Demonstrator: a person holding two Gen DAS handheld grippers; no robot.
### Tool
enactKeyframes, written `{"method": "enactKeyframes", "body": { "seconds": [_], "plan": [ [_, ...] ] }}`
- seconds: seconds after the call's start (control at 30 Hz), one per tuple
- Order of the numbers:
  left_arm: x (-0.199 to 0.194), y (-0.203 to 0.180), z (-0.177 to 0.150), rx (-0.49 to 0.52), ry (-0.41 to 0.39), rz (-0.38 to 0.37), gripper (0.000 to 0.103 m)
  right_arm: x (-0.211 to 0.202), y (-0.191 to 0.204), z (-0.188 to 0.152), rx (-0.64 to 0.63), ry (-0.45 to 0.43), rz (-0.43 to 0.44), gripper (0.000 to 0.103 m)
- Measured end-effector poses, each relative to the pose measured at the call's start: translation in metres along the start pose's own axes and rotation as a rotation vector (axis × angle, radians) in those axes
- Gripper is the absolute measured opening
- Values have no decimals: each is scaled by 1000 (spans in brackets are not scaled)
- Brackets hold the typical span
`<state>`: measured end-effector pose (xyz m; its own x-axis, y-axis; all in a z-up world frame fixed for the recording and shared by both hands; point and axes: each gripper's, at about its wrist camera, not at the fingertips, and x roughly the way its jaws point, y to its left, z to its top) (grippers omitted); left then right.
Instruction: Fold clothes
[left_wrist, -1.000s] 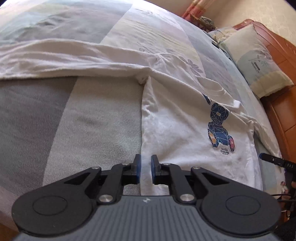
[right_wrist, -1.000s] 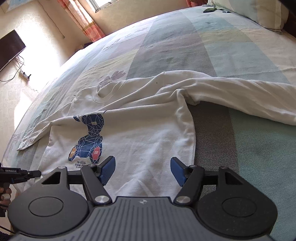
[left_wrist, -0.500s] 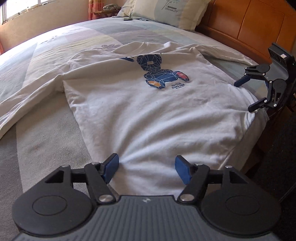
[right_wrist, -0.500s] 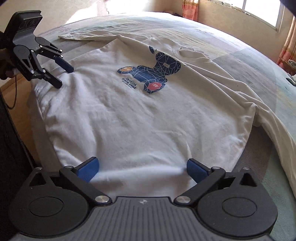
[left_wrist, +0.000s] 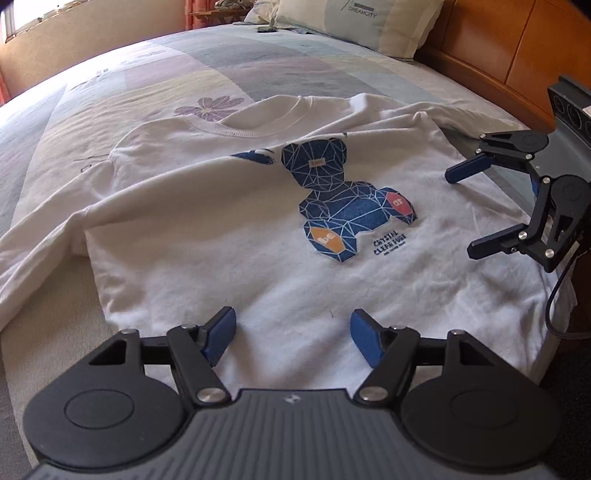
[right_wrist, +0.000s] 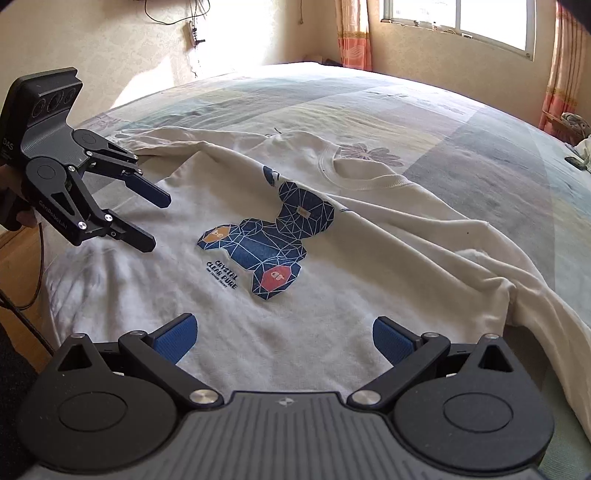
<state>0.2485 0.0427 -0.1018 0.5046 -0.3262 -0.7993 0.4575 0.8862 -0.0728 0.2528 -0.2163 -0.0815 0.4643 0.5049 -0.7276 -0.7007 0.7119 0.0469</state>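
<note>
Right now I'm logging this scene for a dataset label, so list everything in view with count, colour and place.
sweatshirt: one, white with a blue bear print, spread front-up on the bed, sleeves out to both sides
bed cover: one, pale grey, blue and cream blocks with a purple flower, under the sweatshirt
pillow: one, cream and pale blue, at the headboard
headboard: one, orange-brown wood, behind the pillow
small dark object: one, on the cover near the pillow; too small to identify
curtains: orange-pink, beside the window
window: one, bright, far wall
left claw: one, black with blue pads, open over the hem
right claw: one, same colours, open over the hem
</note>
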Motion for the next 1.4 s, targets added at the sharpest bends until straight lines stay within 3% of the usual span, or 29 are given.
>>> {"method": "enactKeyframes", "body": {
  "seconds": [0.07, 0.2, 0.37, 0.43, 0.57, 0.63, 0.73, 1.0, 1.07, 1.4],
  "plan": [
    [-8, 2, -11, -69, -4, 26, 72, 9, -3, -10, -12, 59, -28, 103],
    [-21, -3, -25, -177, 19, 120, 74, -9, -16, -37, 14, 46, -13, 103],
    [-20, -12, -8, -255, 43, 202, 75, -17, -23, -45, 34, 61, -14, 103],
    [-19, -13, 4, -249, 6, 211, 75, -13, -22, -41, 31, 81, -20, 103],
    [-2, 0, 29, -307, -83, 191, 75, -9, -23, -37, 44, 99, -22, 103],
    [15, 11, 35, -365, -83, 163, 75, -8, -23, -36, 47, 104, -26, 103],
    [23, 16, 28, -417, -115, 156, 76, -7, -23, -34, 49, 115, -32, 103],
    [-5, 22, -6, -538, -124, 121, 76, -3, -23, -30, 64, 146, -51, 103],
    [-8, 25, -5, -556, -113, 108, 76, -2, -22, -28, 72, 153, -62, 103],
    [-28, 89, 59, -423, -214, 182, 76, 3, -20, -22, 148, 156, -122, 103]
  ]
}}
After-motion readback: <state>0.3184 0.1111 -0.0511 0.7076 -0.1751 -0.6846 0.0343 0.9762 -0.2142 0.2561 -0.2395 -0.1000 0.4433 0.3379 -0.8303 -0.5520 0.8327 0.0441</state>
